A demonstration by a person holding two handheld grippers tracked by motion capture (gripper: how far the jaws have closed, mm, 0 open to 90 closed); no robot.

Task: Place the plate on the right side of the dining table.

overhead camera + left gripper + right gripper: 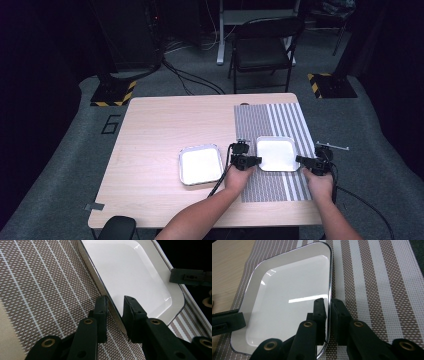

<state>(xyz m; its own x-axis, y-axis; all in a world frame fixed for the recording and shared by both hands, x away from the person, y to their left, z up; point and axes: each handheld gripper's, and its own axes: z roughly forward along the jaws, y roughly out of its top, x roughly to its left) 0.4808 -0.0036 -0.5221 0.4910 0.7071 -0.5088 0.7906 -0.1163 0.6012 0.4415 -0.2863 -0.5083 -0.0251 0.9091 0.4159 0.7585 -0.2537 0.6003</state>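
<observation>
Both hand-held grippers clamp the same white tray [276, 153], which sits on the striped mat [270, 187] at the right of the bench [155, 125]. The left hand-held gripper [115, 303] is closed on the tray's left rim, one jaw outside the wall and one inside. The right hand-held gripper [328, 305] pinches the right rim the same way. A second tray [200, 164] lies on bare wood just left of the mat, apart from the first.

The step in hand looks like a two-sided grasp of the tray, made ahead of a lift or a shift; from these pictures I cannot tell whether it rests fully on the mat. The next move calls for both hands to rise together and stay level, since the thin, glossy rim could slip from the pads if one side leads or the tray tilts. If it is meant to go beside or into the second tray, the left hand needs room to pass over that tray's near edge.
</observation>
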